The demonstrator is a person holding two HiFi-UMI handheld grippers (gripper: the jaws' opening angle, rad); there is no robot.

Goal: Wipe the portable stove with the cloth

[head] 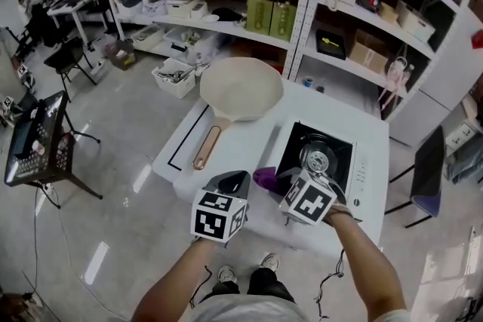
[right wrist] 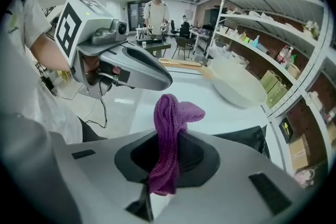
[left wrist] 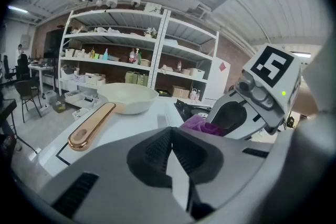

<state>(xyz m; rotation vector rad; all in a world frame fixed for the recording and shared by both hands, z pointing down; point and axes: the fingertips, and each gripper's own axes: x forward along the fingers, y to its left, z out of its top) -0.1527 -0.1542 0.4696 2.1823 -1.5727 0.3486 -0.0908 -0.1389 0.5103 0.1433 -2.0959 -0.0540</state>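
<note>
A purple cloth (right wrist: pixel 169 131) is pinched between the jaws of my right gripper (right wrist: pixel 168 165), with its free end sticking up past them. In the head view the cloth (head: pixel 265 179) hangs over the table just left of the portable stove (head: pixel 317 156), which has a black top, a round burner and a white body. My right gripper (head: pixel 283 181) hovers at the stove's near left corner. Close beside it on the left, my left gripper (head: pixel 234 181) is shut and empty; its jaws (left wrist: pixel 170 157) meet with nothing between them.
A cream frying pan (head: pixel 240 89) with a copper handle (head: pixel 206 148) lies on the white table (head: pixel 249 143) behind the grippers. Shelves (head: pixel 302 19) with boxes and bottles stand beyond. A black stand (head: pixel 38 143) is on the floor at left, a chair (head: pixel 426 173) at right.
</note>
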